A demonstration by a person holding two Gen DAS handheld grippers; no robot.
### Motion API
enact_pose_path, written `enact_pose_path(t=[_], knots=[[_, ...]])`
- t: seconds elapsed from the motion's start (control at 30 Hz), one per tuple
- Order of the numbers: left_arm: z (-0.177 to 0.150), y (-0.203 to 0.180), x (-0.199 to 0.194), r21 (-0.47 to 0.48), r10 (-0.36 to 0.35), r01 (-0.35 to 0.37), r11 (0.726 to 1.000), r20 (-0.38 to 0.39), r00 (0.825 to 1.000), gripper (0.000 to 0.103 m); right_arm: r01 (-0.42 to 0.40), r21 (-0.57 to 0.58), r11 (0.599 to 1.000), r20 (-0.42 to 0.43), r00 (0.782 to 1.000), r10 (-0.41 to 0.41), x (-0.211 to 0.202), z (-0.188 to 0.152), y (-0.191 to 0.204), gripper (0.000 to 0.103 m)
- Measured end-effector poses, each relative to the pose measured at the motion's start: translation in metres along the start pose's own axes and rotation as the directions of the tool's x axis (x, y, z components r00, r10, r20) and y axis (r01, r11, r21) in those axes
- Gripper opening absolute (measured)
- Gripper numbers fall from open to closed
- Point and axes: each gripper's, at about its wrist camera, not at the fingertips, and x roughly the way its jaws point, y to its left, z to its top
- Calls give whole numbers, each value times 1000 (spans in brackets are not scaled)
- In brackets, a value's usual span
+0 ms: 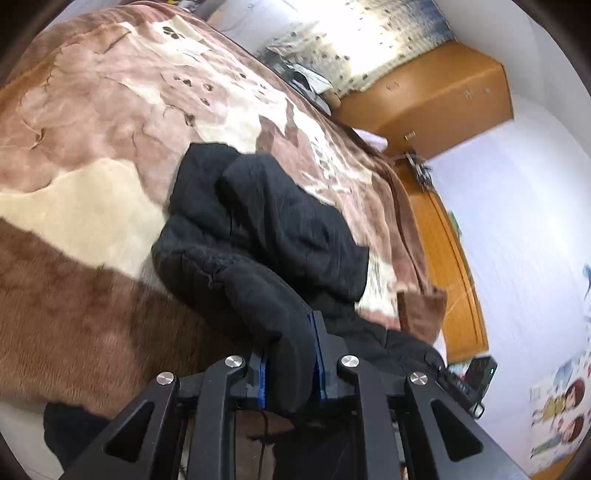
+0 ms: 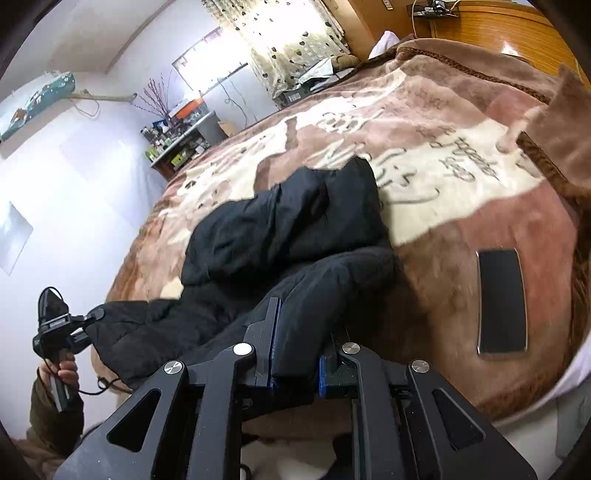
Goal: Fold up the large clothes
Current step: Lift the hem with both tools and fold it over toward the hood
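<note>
A black padded jacket lies crumpled on the bed, its near edge lifted off the blanket. In the left wrist view my left gripper is shut on a thick fold of that jacket, blue pads pressing both sides. My right gripper is likewise shut on another fold of the jacket, which slopes up from the bed into its jaws. The right wrist view also shows the left gripper at the far left, held by a hand and pinching the jacket's other end.
A brown, pink and cream plush blanket covers the bed. A dark phone lies on it right of the jacket. A wooden headboard is at the far end, a cluttered desk by the curtained window.
</note>
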Motion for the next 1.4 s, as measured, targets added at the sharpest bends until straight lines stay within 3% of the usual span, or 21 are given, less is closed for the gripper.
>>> enact_pose_path(t=[0.23,0.33,0.73,0.9,1.03,1.23,1.4], knots=[[60,9,21,-130,-37,46,990,71,997,19,-11,54,998,10,1000,10,31,64,-11,16],[85,6,36,-129,-23,33,991,78,997,19,8,57,998,10,1000,-9,49,87,-12,16],[184,45,132,-275,11,-4,961,26,1000,20,50,120,991,-72,997,-41,143,164,-33,17],[208,62,176,-304,60,-64,950,-22,998,22,109,168,980,-127,988,-88,188,182,-48,17],[219,77,200,-338,62,-73,938,-42,997,24,113,256,960,-164,984,-73,215,190,-66,21],[227,91,220,-364,33,-49,930,-50,998,31,120,334,935,-192,980,-57,243,198,-81,24],[231,92,225,-350,-2,-11,937,-35,999,43,125,369,921,-194,979,-55,254,199,-84,26]])
